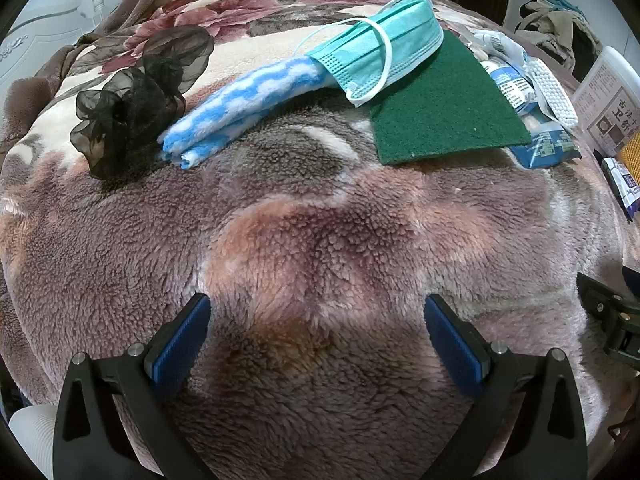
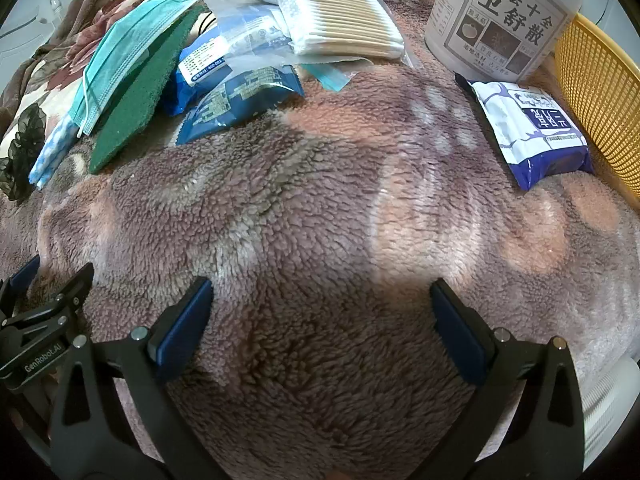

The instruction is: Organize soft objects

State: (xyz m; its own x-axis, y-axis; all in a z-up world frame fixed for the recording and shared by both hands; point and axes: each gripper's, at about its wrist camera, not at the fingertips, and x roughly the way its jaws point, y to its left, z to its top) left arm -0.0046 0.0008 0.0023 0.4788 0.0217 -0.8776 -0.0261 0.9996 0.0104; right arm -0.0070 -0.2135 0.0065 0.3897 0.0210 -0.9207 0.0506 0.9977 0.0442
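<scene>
Soft items lie in a row across a fleece blanket (image 1: 320, 240). A black gauzy scrunchie (image 1: 136, 100) is at the left, a folded blue-and-white fuzzy cloth (image 1: 240, 108) beside it, a teal face mask (image 1: 380, 44) over the cloth's far end and over a green scouring pad (image 1: 444, 108). The mask (image 2: 124, 52) and the pad (image 2: 136, 100) also show in the right wrist view. My left gripper (image 1: 318, 316) is open and empty, well short of them. My right gripper (image 2: 322, 300) is open and empty above bare blanket.
Blue packets (image 2: 236, 96), a bag of cotton swabs (image 2: 344, 20), a white labelled tub (image 2: 504, 16), a blue-white wipes pack (image 2: 532, 132) and a yellow mesh basket (image 2: 600, 100) lie at the right. The left gripper's body (image 2: 36, 320) sits beside my right one.
</scene>
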